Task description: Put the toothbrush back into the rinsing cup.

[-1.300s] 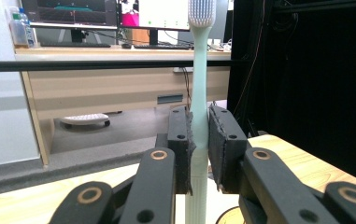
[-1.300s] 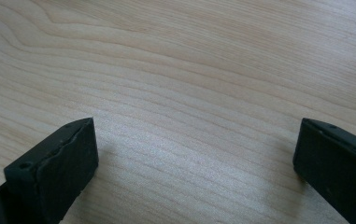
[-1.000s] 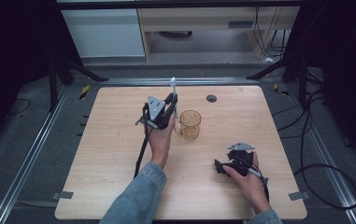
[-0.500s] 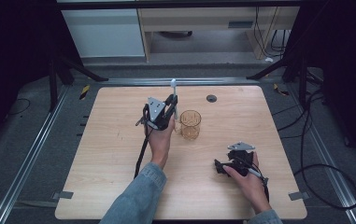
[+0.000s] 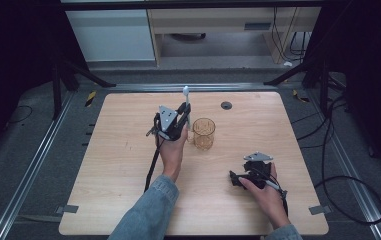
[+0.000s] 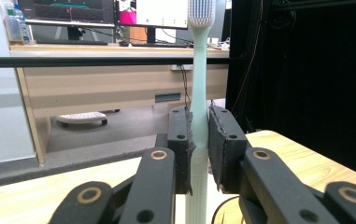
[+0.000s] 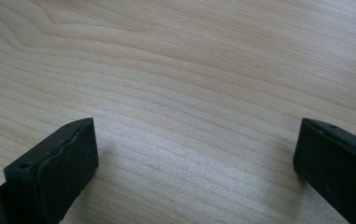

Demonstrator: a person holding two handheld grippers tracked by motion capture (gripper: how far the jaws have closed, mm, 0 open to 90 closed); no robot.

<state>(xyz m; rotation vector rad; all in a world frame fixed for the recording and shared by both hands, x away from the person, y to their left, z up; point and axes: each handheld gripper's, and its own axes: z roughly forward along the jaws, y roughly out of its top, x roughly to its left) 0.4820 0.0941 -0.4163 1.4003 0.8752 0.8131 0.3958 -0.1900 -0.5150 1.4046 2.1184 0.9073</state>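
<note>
My left gripper [image 5: 184, 116] is shut on a pale green toothbrush [image 5: 186, 102], held upright with its white bristle head on top. In the left gripper view the toothbrush [image 6: 198, 93] stands clamped between the two black pads [image 6: 181, 149]. A clear amber cup [image 5: 203, 133] stands on the wooden table [image 5: 118, 165] just right of that gripper; its rim [image 6: 227, 214] peeks in at the bottom. My right gripper [image 5: 234, 179] rests low at the table's right front. Its jaws are wide apart over bare wood [image 7: 194, 107] with nothing between them.
A small dark round disc [image 5: 226, 105] lies near the table's far edge. Beyond the table stand a white cabinet [image 5: 113, 35] and a wooden desk [image 6: 105, 88] with monitors [image 6: 68, 11]. Cables [image 5: 338, 165] run along the floor to the right.
</note>
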